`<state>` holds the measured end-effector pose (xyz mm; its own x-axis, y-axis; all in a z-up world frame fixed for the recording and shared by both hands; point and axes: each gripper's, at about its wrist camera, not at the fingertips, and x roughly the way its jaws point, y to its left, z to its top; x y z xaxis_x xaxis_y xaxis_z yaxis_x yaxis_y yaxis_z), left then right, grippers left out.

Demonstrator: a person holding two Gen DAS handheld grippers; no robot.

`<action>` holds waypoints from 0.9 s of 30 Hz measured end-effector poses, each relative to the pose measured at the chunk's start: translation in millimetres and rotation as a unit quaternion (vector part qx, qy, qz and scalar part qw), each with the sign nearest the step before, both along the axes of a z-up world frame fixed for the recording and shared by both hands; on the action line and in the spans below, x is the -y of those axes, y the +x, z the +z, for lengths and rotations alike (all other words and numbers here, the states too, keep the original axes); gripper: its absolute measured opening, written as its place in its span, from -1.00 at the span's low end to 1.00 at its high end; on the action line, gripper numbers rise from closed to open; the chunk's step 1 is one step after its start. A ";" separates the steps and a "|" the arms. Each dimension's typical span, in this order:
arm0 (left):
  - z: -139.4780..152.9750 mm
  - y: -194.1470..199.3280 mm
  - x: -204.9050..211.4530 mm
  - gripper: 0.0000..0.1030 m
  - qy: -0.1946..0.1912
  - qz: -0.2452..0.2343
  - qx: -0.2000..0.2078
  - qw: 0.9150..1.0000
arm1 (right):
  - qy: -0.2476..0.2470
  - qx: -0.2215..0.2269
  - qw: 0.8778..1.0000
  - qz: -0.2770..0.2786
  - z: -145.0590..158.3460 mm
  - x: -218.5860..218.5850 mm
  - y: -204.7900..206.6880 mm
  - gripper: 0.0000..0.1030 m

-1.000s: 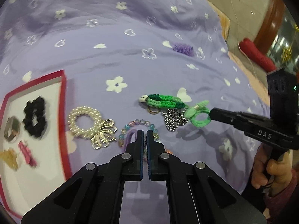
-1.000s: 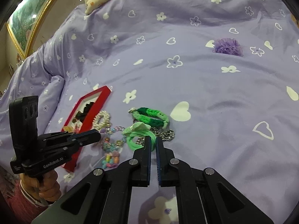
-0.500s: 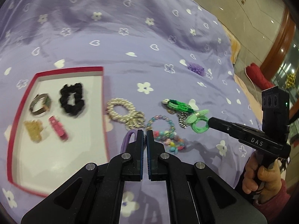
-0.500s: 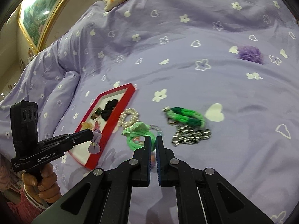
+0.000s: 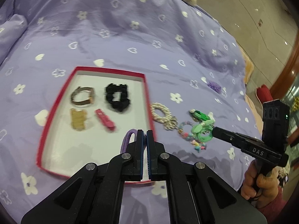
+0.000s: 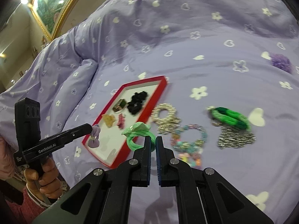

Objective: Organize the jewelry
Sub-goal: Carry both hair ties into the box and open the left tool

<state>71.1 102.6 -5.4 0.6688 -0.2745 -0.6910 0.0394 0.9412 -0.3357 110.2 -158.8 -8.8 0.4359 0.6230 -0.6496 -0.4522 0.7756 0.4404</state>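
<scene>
A red-rimmed white tray (image 5: 147, 100) (image 6: 142, 112) lies on the purple bedspread and holds a black scrunchie (image 5: 117, 97), a metal band (image 5: 83, 96), a gold clip (image 5: 78, 119) and a pink clip (image 5: 105, 120). My left gripper (image 5: 145, 133) is shut on a purple hair tie (image 5: 127, 141) (image 6: 94, 137), held above the tray's near end. My right gripper (image 6: 153, 140) (image 5: 214, 130) is shut on a light green hair tie (image 6: 139, 132) (image 5: 202, 130), held above the jewelry right of the tray.
On the bedspread right of the tray lie a pearl bracelet (image 6: 165, 115), a coloured bead bracelet (image 6: 190, 138), a dark green woven bracelet (image 6: 230, 117) and a silver chain (image 6: 235, 138). A purple pompom (image 6: 281, 62) lies farther right. Pillows sit at the back.
Both grippers have risen and shifted left toward the tray, each carrying its hair tie. The purple tie now hangs over the tray's near end.
</scene>
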 end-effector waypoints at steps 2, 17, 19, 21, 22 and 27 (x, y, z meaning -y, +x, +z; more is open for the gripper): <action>-1.2 -2.9 -11.5 -0.96 0.000 0.011 -0.001 1.000 | 0.000 0.001 1.000 0.013 0.7 -13.0 -0.2 -0.92; -19.9 -4.8 -73.3 -0.96 0.010 0.071 -0.018 0.997 | -0.011 -0.006 0.996 0.083 -6.9 -98.6 3.3 -0.92; -24.7 -0.1 -75.7 -0.96 0.023 0.073 -0.024 0.997 | -0.019 -0.011 0.996 0.091 -12.5 -110.7 7.1 -0.92; -30.9 4.3 -78.6 -0.96 0.030 0.075 -0.030 0.996 | -0.031 -0.016 0.995 0.097 -18.5 -120.1 9.8 -0.91; -35.5 7.7 -80.0 -0.96 0.033 0.075 -0.035 0.996 | -0.037 -0.019 0.994 0.100 -22.3 -125.3 11.5 -0.91; -51.7 22.8 -79.3 -0.96 0.054 0.072 -0.051 0.995 | -0.070 -0.033 0.991 0.112 -39.0 -145.8 21.0 -0.91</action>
